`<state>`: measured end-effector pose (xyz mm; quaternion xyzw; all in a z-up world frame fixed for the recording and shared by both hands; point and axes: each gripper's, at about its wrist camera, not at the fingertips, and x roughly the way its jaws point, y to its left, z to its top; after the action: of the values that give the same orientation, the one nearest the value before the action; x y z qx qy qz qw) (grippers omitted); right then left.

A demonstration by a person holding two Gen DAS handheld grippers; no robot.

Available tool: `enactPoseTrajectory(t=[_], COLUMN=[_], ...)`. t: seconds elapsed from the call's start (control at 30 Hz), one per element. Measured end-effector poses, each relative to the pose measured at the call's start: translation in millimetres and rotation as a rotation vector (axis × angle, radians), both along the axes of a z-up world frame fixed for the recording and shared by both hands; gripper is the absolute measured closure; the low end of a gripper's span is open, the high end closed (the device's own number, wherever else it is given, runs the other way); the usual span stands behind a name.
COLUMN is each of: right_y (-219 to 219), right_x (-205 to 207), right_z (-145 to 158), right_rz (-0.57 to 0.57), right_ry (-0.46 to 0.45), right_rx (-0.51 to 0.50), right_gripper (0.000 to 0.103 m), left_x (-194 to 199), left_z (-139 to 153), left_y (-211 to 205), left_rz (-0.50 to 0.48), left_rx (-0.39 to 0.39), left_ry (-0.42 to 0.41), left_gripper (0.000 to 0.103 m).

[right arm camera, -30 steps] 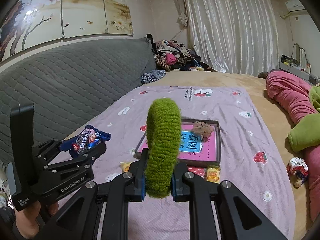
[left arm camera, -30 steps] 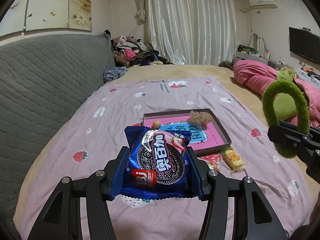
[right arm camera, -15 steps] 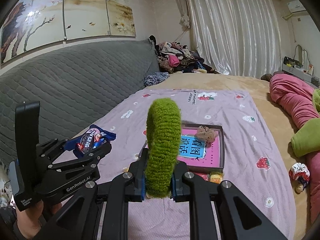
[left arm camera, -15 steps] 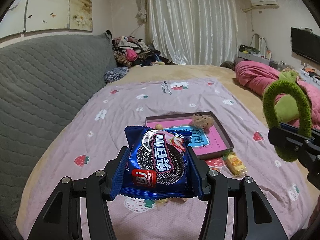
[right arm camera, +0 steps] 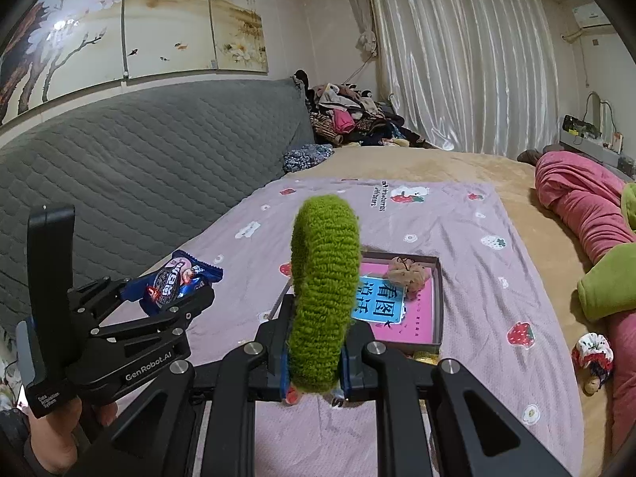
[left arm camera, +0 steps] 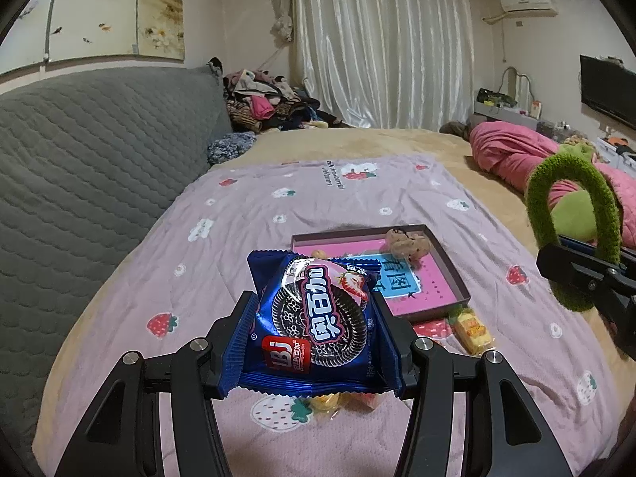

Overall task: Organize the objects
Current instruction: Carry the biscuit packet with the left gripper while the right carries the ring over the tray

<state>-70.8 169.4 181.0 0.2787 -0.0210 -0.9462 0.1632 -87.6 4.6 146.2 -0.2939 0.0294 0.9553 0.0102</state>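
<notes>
Two items are held above a lilac strawberry-print blanket (left arm camera: 302,214) on a bed. A blue cookie packet (left arm camera: 318,318) is clamped upright in the left gripper (left arm camera: 316,328). A fuzzy green loop (right arm camera: 324,290) stands on edge, pinched tightly in the right gripper (right arm camera: 314,353). Beyond both lies a shallow box (left arm camera: 453,274) with a pink liner holding a brown scrunchie (left arm camera: 409,243); yellow wrapped snacks (left arm camera: 471,324) lie just beside its near edge.
</notes>
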Motion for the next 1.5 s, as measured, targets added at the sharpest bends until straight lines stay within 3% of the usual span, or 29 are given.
enactPoseTrajectory(t=[0.93, 1.4, 1.5], right_y=[15, 28, 33], right_x=[-93, -137, -147], right_z=[-4, -27, -37], right_rz=[-0.033, -0.046, -0.061], right_ry=[0.010, 0.018, 0.012], right_rx=[-0.024, -0.044, -0.055], right_gripper=[0.085, 0.085, 0.085], left_x=[-104, -156, -167], left_z=[-18, -39, -50], left_y=[14, 20, 16], left_rz=[-0.014, 0.004, 0.001], left_rx=[-0.017, -0.032, 0.014], left_ry=[-0.029, -0.003, -0.020], left_gripper=[0.046, 0.046, 0.046])
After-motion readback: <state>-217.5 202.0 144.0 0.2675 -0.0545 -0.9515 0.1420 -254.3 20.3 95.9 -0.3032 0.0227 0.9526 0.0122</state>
